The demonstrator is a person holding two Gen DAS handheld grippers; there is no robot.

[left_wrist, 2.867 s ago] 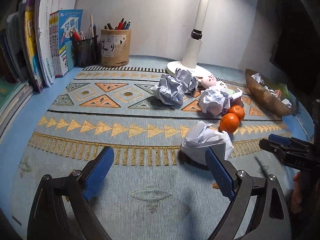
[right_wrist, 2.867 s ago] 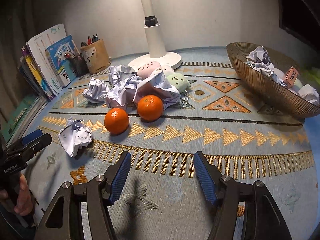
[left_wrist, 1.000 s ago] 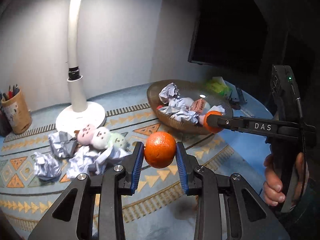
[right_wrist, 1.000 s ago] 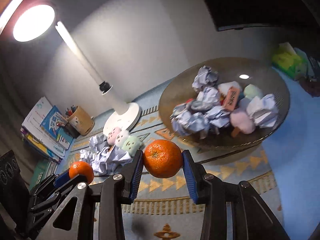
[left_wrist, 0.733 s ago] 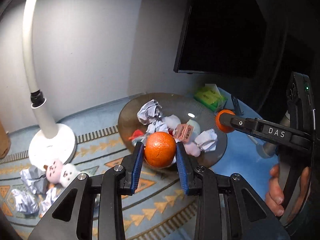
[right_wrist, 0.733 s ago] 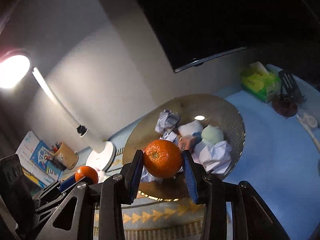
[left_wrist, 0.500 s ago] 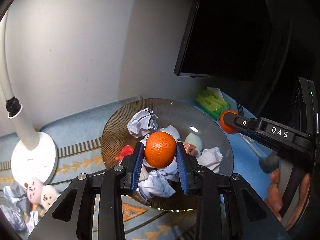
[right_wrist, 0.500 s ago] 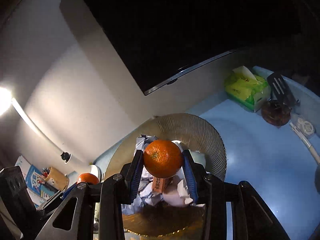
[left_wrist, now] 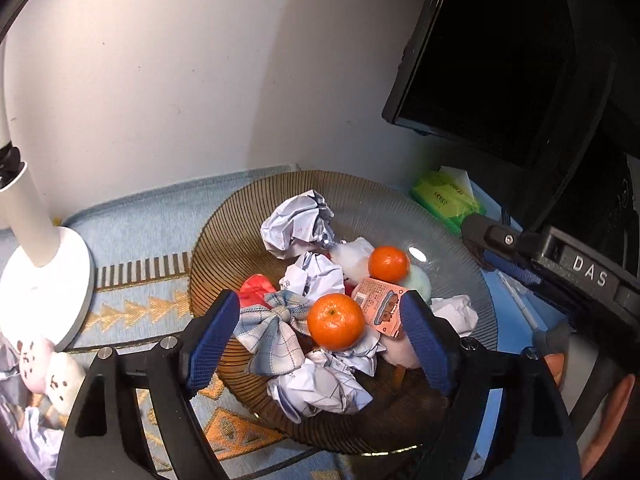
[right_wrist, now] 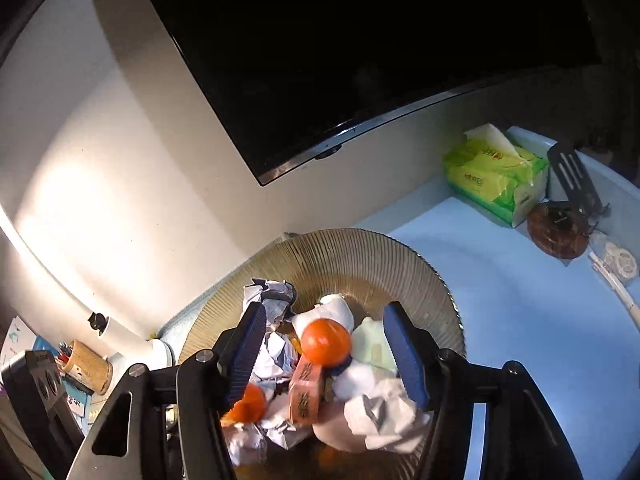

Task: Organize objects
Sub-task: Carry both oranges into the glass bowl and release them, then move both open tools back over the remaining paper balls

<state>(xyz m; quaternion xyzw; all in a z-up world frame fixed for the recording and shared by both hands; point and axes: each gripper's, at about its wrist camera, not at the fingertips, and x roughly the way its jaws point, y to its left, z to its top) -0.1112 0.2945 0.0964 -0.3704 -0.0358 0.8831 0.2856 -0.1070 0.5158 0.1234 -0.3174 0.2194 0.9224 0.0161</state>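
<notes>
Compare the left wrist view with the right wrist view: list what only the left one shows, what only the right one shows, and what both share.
Only the left wrist view: the lamp's round white base, plush toys on the patterned mat, a checked cloth bow.

Only the right wrist view: a wooden pen cup, a black slotted spatula, a brown round object.

Both: the ribbed bowl with crumpled paper and two oranges, the green tissue pack, the dark screen.

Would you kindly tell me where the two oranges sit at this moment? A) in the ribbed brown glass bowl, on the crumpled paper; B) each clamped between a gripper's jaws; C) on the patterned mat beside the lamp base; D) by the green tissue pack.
A: both round oranges rest in the ribbed brown glass bowl on crumpled paper, clear of open jaws.
</notes>
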